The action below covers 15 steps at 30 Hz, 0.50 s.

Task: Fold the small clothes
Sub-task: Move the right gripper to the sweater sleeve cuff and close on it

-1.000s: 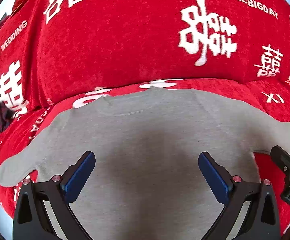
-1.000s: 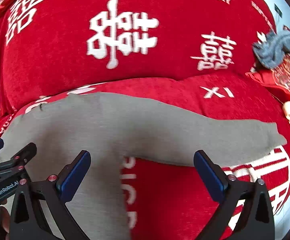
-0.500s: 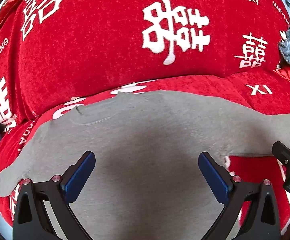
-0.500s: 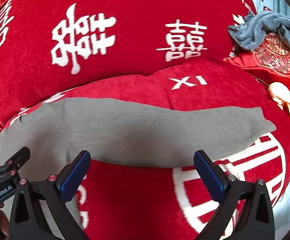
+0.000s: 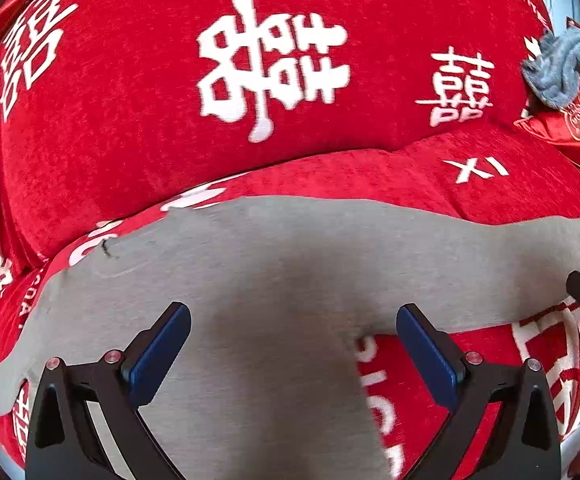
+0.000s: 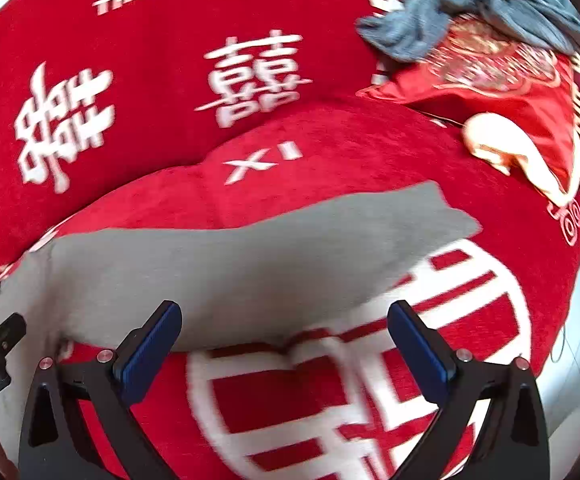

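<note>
A small grey long-sleeved top (image 5: 273, 280) lies spread flat on the red sofa seat, its sleeves stretched out to either side. My left gripper (image 5: 292, 344) hovers open over the top's body near its right armpit, with nothing between the blue pads. My right gripper (image 6: 283, 340) is open above the lower edge of the right sleeve (image 6: 249, 264), whose cuff points up and right. The tip of the right gripper shows at the right edge of the left wrist view, and the left gripper's tip at the left edge of the right wrist view.
The sofa wears a red cover (image 5: 169, 120) with white characters; its backrest rises just behind the top. A red embroidered cushion (image 6: 502, 92) with a crumpled blue-grey cloth (image 6: 470, 12) on it lies at the far right. The seat's edge drops off at the right (image 6: 578, 320).
Both grippers have swung to the right along the top: the left from mid-body towards the right armpit, the right out over the right sleeve. Both stayed open.
</note>
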Motion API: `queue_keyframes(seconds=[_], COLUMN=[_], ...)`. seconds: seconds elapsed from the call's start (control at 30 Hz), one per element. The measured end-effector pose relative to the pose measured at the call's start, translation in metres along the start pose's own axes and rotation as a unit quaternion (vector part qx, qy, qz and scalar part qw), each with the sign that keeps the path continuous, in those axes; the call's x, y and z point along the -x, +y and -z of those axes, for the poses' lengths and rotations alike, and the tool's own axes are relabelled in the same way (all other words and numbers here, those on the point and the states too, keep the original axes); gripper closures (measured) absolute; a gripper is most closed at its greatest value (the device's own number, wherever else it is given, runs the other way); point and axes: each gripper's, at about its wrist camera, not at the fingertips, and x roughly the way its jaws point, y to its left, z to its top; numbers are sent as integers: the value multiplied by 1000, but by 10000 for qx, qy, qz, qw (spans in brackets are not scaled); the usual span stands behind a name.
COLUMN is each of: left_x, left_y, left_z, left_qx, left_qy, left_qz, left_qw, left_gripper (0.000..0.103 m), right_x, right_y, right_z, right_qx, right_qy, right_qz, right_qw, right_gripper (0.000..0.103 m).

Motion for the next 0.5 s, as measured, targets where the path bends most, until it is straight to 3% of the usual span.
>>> queue_keyframes(seconds=[0.33,0.5], left_x=[-10,-14], left_y=[-24,-26], left_z=[-3,-5], left_qx=[-65,-99], left_qy=[5,-68], left_qz=[62,119], left_qw=[10000,9999], left_gripper=[0,0], right_x=[-47,-59], right_y=[-57,-53], right_z=[-17,-26], right_qx=[-452,-212], right_qy=[286,104], right_qz=[188,378], right_qw=[9984,9990], right_gripper=[1,1])
